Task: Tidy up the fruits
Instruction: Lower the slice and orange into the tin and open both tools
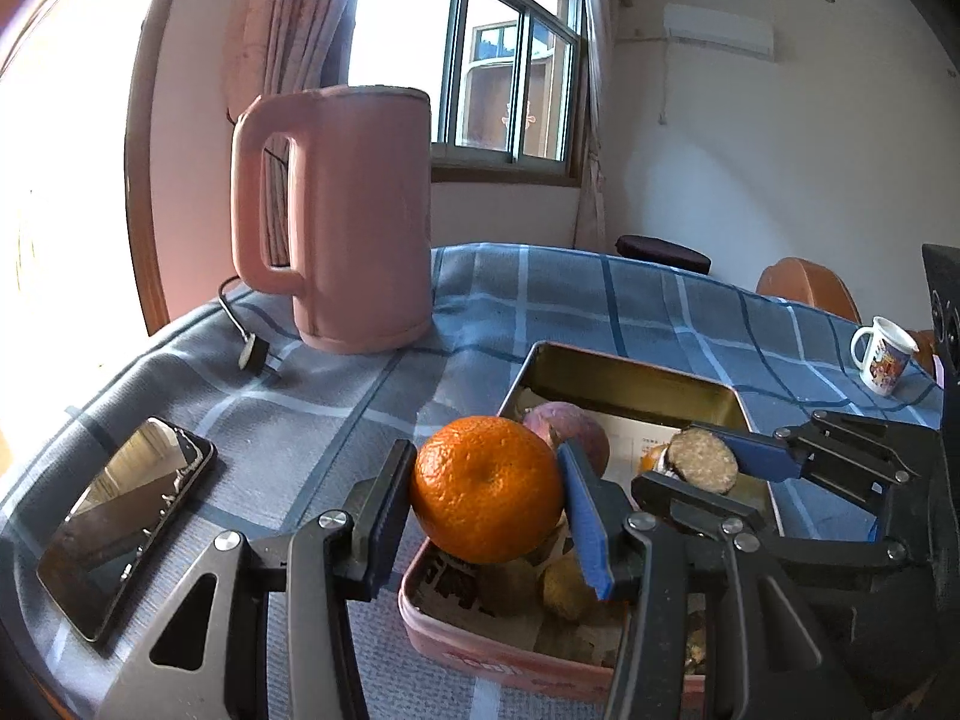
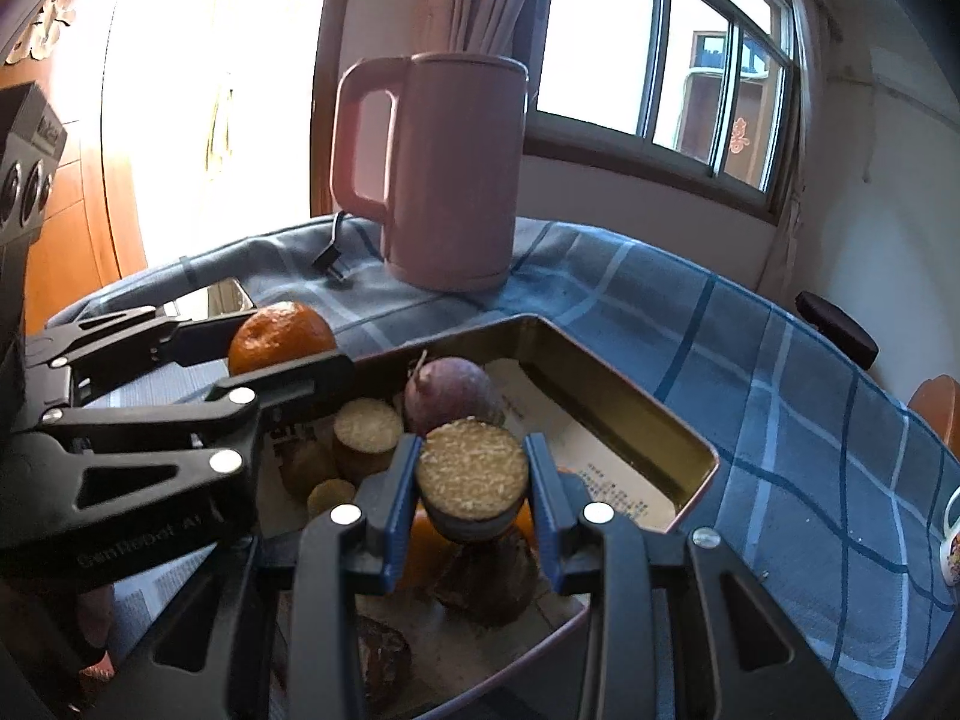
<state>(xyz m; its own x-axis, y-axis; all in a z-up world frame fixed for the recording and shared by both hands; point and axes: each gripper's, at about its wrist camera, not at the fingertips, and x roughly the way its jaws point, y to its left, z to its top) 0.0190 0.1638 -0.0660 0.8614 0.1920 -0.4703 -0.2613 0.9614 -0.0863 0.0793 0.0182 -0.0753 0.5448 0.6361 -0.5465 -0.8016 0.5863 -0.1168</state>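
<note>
Left gripper (image 1: 487, 495) clamps an orange (image 1: 487, 487) over the tin (image 1: 636, 375); right gripper (image 2: 471, 495) clamps a cut stub (image 2: 472, 477) above it. Kettle (image 1: 354, 210) at eleven o'clock, phone (image 1: 129, 525) at nine. Fruit beneath stays half-hidden.

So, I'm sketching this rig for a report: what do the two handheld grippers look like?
The left gripper and right gripper look alike: black angular linkage arms joined by round silver pivot bolts, ending in flat fingers faced with blue pads. In the right wrist view, the left gripper's body carries faint raised lettering, too blurred to read. No sleeve or cable on the grippers shows.
</note>
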